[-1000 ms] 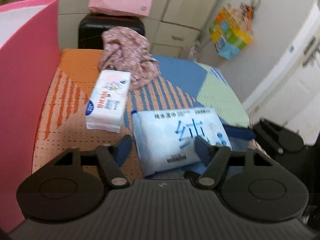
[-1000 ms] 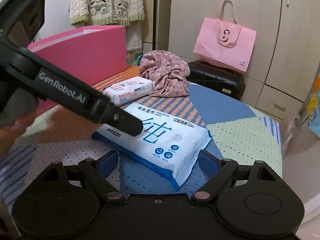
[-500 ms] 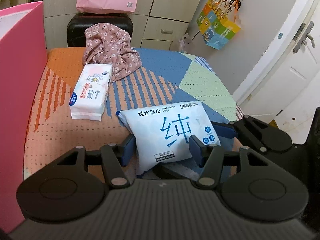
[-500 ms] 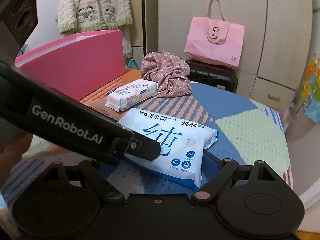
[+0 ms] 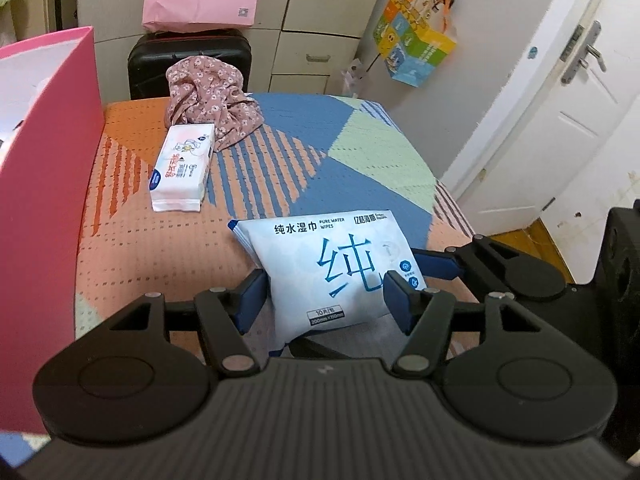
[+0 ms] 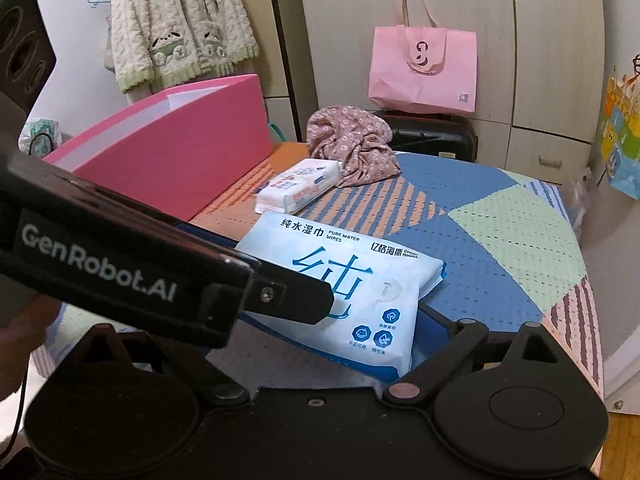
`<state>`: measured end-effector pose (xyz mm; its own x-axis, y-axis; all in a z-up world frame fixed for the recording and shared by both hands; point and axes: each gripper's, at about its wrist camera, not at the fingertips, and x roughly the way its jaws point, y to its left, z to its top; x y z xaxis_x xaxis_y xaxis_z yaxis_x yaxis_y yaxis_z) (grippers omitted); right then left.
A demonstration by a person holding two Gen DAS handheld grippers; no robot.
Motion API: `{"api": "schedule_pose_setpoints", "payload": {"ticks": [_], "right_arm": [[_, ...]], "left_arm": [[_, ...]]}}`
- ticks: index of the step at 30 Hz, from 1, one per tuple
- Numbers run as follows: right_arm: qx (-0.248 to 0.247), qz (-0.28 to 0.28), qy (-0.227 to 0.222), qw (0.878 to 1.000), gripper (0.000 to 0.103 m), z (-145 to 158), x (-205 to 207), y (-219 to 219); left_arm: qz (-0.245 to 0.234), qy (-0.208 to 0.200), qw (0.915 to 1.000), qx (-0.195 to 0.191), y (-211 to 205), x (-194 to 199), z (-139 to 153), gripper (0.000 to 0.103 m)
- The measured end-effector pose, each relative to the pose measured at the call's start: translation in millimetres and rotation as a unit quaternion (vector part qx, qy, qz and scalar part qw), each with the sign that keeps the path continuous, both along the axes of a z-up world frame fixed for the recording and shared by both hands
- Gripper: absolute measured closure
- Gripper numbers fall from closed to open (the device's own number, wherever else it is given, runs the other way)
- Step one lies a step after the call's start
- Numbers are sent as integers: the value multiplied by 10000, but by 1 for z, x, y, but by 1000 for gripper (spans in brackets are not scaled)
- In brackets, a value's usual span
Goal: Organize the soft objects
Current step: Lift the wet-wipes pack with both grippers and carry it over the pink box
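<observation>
Left wrist view, wipes pack (image 5: 332, 272) pinched between left gripper (image 5: 324, 296) pads

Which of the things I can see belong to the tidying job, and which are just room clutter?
Job: wipes pack, tissue pack, floral cloth, pink box.
Clutter: pink bag, suitcase, cardigan, colourful bag.

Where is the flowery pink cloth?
In both views the flowery cloth sits crumpled at the bed's far end, just behind the small tissue pack, before the black suitcase.
</observation>
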<state>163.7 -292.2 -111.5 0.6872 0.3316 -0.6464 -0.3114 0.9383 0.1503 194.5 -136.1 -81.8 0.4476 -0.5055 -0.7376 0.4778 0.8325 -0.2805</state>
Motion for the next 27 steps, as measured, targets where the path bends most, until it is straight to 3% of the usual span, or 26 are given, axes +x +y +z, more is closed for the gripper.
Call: {"api": "schedule_pose_setpoints", "payload": {"ticks": [8,17,27], "right_arm": [[-107,143,-5,9998,5,19,-36,16],[-389,287,-7,9988,5,41,-72,37],[-265,737,78,9969,5,75,-96,64]], "left_arm": [[-177,-82,9995,231,12,-41,18,41],[-452,-10,9990,14,39,-74,35,41],[-615,110,9977,-277,89,-104,64,41]]}}
